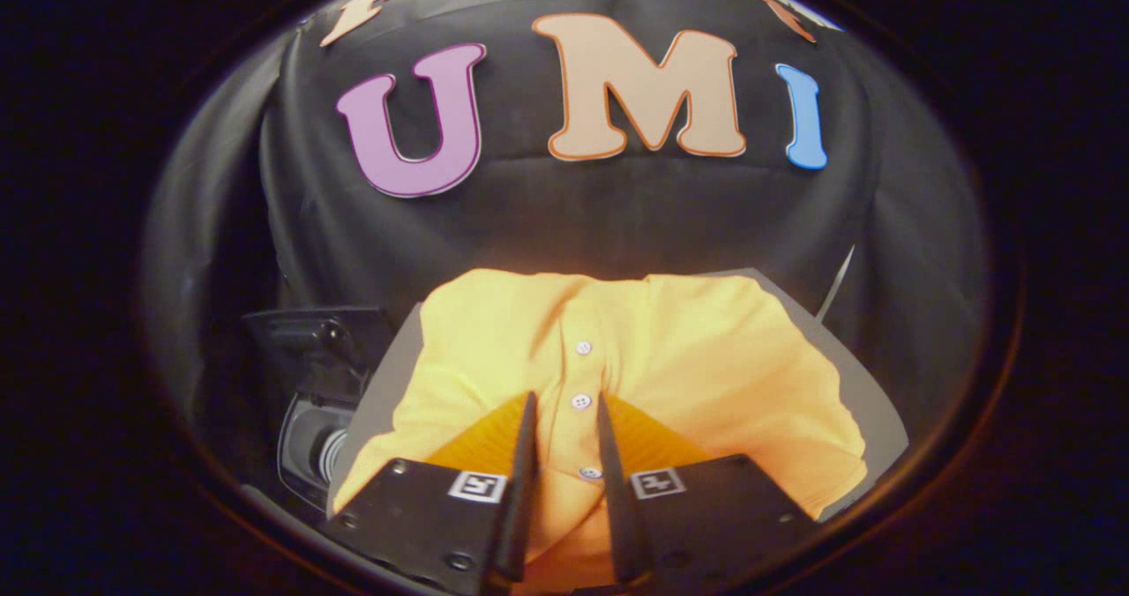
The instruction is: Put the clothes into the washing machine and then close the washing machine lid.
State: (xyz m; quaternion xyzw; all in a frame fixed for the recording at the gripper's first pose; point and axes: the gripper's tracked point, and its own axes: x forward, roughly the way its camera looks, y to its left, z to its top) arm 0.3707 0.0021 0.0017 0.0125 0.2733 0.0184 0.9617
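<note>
A yellow button-front shirt (706, 358) lies spread over a grey table (869, 393). My gripper (565, 398) is down on the shirt, its two dark fingers (522, 464) close together on either side of the button strip. A ridge of yellow cloth with white buttons is bunched between them, and both fingers press on it. To the left of the table and lower stands the washing machine (309, 450), a dark body with its lid (313, 340) raised and the drum opening partly showing.
The booth's black cloth wall hangs just behind the table. The table's grey edge runs along the shirt's right side, and a thin pale strip (840, 283) stands at its far right corner.
</note>
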